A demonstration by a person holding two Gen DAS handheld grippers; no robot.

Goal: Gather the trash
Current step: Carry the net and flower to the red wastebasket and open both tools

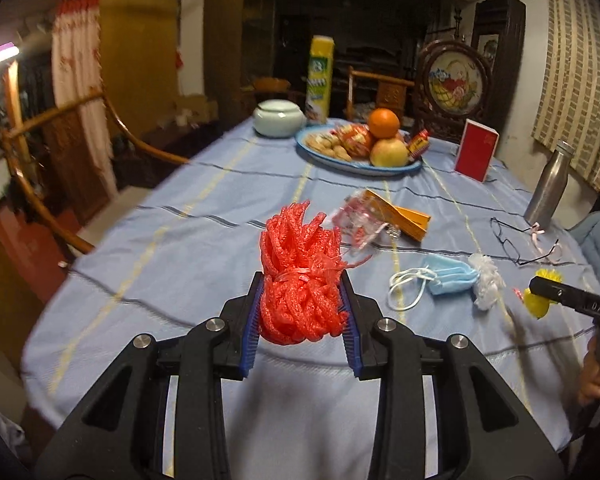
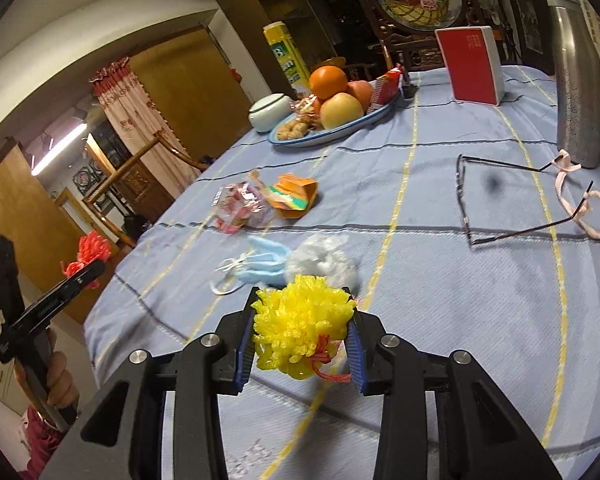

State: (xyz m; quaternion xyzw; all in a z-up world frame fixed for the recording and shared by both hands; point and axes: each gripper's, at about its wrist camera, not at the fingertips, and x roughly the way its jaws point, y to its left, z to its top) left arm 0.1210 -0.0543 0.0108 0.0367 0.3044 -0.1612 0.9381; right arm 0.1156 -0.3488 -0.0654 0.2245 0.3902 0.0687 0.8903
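My left gripper (image 1: 303, 304) is shut on a red foam fruit net (image 1: 298, 276) and holds it above the near edge of the blue tablecloth (image 1: 188, 264). My right gripper (image 2: 303, 334) is shut on a yellow foam fruit net (image 2: 300, 328), also seen at the right of the left wrist view (image 1: 540, 298). On the cloth lie a blue face mask (image 1: 446, 278), a white foam net (image 1: 486, 280), a clear red-printed wrapper (image 1: 358, 220) and an orange carton (image 1: 404, 214). The red net also shows in the right wrist view (image 2: 90, 254).
A fruit plate (image 1: 360, 160) with an orange and apples stands at the back, with a pale lidded jar (image 1: 278, 118), a yellow can (image 1: 320, 80) and a red box (image 1: 476, 150). Glasses (image 1: 520, 242) and a steel bottle (image 1: 548, 188) lie to the right. A wooden chair (image 1: 60, 168) stands left.
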